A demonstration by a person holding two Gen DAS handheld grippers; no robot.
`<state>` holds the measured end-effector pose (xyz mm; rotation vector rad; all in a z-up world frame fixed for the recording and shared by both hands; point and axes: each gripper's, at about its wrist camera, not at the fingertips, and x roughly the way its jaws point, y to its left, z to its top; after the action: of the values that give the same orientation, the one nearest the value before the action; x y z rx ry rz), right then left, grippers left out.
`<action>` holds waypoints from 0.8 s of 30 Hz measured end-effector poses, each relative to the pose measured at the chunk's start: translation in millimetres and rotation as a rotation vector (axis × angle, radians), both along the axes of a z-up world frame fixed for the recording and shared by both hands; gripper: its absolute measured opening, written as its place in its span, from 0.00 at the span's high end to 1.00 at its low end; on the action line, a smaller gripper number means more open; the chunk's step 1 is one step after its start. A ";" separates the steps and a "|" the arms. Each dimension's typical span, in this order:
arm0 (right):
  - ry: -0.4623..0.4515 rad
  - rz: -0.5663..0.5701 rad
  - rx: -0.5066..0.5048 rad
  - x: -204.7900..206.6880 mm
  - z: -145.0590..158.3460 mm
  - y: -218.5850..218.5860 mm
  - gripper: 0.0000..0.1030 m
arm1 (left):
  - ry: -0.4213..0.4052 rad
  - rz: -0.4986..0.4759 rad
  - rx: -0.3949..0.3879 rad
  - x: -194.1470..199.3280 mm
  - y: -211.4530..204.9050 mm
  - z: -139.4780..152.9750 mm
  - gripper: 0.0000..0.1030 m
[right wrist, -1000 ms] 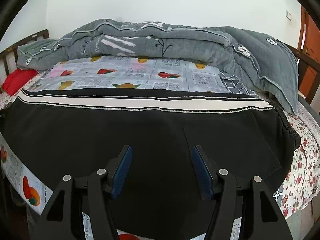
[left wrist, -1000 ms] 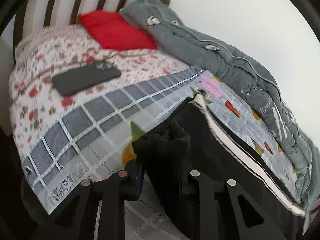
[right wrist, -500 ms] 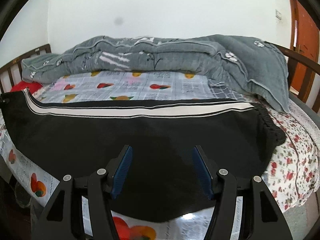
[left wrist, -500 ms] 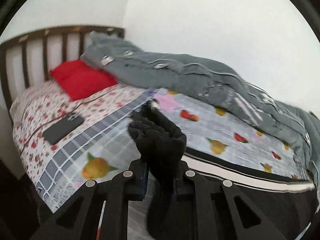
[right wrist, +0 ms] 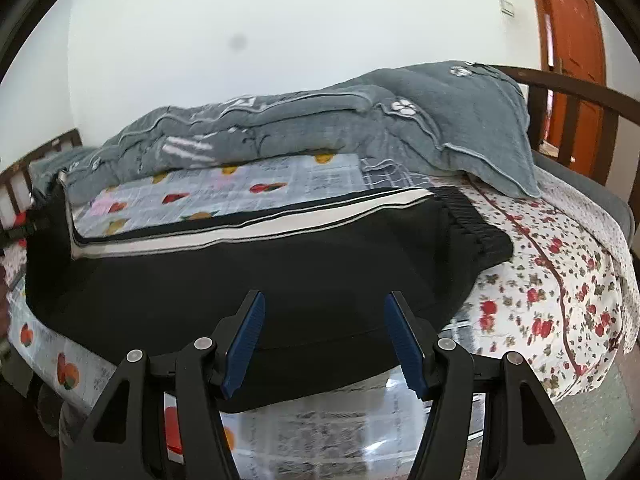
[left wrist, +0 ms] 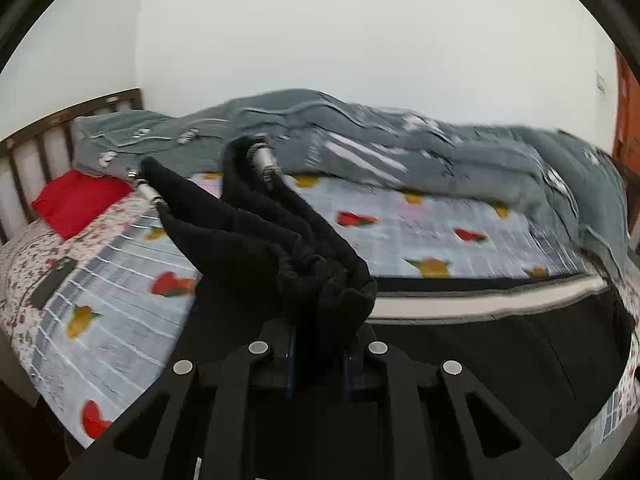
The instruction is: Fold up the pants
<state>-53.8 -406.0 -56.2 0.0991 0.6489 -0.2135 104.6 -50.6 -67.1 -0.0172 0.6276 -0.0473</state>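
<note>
The black pants (right wrist: 280, 272) with a white side stripe (right wrist: 256, 224) lie lengthwise on the bed, elastic waistband (right wrist: 476, 220) at the right. My left gripper (left wrist: 318, 364) is shut on the bunched leg cuffs (left wrist: 320, 292) and holds them lifted above the bed; the cuff ends stick up in front of the camera. The lifted end also shows at the far left of the right wrist view (right wrist: 48, 216). My right gripper (right wrist: 324, 340) is open and empty, hovering over the pants' near edge.
A grey quilt (right wrist: 360, 120) is heaped along the wall side of the bed. A red pillow (left wrist: 76, 204) and a dark phone (left wrist: 52, 282) lie near the headboard (left wrist: 36, 148). The fruit-print sheet (left wrist: 400, 236) covers the bed. An orange door (right wrist: 572, 40) stands at the right.
My left gripper has lifted the cuffs and swung right, toward the waistband end. My right gripper has pulled back toward the pants' near edge and stayed open.
</note>
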 end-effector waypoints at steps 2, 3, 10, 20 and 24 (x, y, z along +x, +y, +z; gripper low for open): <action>-0.006 -0.001 0.016 0.4 -0.9 -11.8 0.40 | 0.013 -0.035 0.005 -3.0 -23.6 -8.8 0.86; -0.008 0.002 0.020 1.1 -2.2 -16.8 0.41 | 0.024 -0.053 0.006 -4.1 -33.8 -13.0 0.86; 0.012 0.022 0.056 16.9 -19.2 -32.1 0.41 | 0.105 -0.226 0.023 -22.6 -112.7 -50.5 0.87; 0.053 0.090 0.037 43.5 -31.8 -9.0 0.41 | 0.190 -0.291 0.123 -18.8 -156.1 -70.2 0.85; 0.075 0.108 0.028 48.5 -30.4 1.7 0.41 | 0.180 -0.313 0.060 -18.3 -147.9 -61.3 0.71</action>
<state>-5.2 -404.3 -86.6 0.0831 0.7297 -0.1041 86.4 -198.5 -128.4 0.1361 0.8073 -0.3327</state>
